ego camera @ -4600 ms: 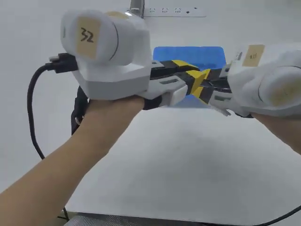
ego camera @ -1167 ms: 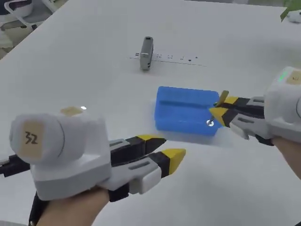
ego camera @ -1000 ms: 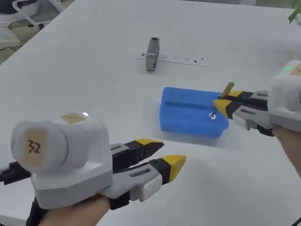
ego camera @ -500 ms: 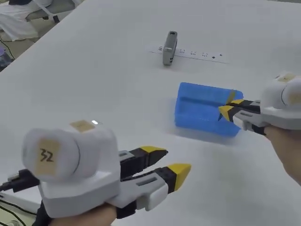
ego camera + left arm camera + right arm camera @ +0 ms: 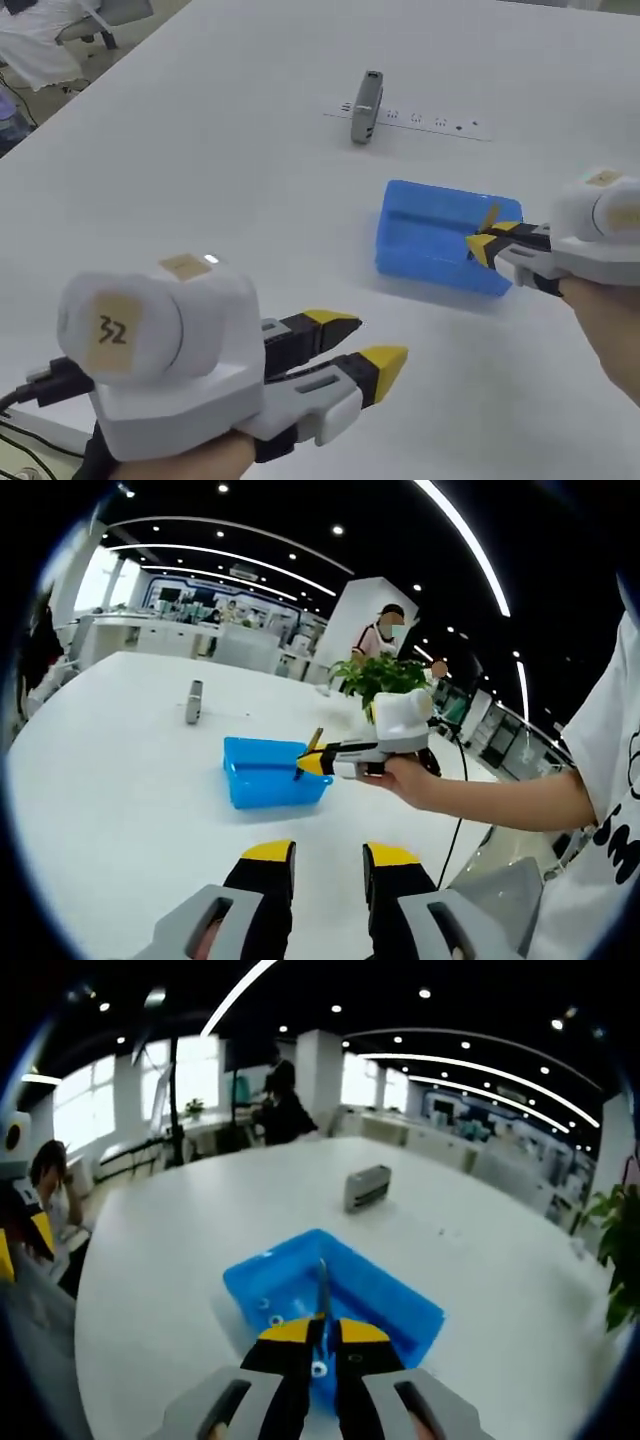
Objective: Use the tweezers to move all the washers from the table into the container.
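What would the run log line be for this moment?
right gripper: shut on tweezers over blue container | left gripper: open, over table | washers: in container

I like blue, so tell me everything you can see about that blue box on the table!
The blue box is a low, open-topped rectangular tray, plastic by its look, with upright walls and no lid. It sits flat on the white table, close to the right gripper, whose tweezers reach over one end of it. At least two small washers lie on its floor. A grey block stands beyond it, apart.
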`<action>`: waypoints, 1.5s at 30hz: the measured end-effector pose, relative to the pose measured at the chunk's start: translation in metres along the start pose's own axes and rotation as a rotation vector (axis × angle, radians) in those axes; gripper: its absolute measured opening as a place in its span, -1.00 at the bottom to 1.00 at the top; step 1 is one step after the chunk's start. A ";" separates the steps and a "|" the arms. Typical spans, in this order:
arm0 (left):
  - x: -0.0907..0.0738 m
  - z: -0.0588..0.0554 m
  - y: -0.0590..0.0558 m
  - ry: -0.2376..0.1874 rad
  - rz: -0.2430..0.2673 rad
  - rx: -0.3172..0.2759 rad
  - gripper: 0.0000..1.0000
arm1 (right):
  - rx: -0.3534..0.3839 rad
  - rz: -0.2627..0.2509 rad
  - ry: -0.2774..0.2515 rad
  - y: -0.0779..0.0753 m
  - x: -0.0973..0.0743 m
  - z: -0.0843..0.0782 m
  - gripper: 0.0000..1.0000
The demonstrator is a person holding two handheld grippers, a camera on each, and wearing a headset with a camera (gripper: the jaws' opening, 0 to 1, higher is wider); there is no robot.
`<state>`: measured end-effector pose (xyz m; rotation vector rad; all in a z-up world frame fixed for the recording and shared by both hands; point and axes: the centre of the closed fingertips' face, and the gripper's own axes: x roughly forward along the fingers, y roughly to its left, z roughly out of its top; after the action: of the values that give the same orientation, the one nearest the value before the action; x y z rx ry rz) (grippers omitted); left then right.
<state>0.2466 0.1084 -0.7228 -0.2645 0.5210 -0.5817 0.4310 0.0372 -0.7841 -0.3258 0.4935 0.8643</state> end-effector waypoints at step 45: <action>-0.035 -0.008 0.041 -0.004 0.165 0.044 -0.35 | -0.653 0.332 0.450 0.104 0.003 -0.090 -0.90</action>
<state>0.2361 0.1608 -0.7314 -0.1789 0.5202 -0.4316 0.3255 0.0615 -0.8694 -1.0753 0.6841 1.2760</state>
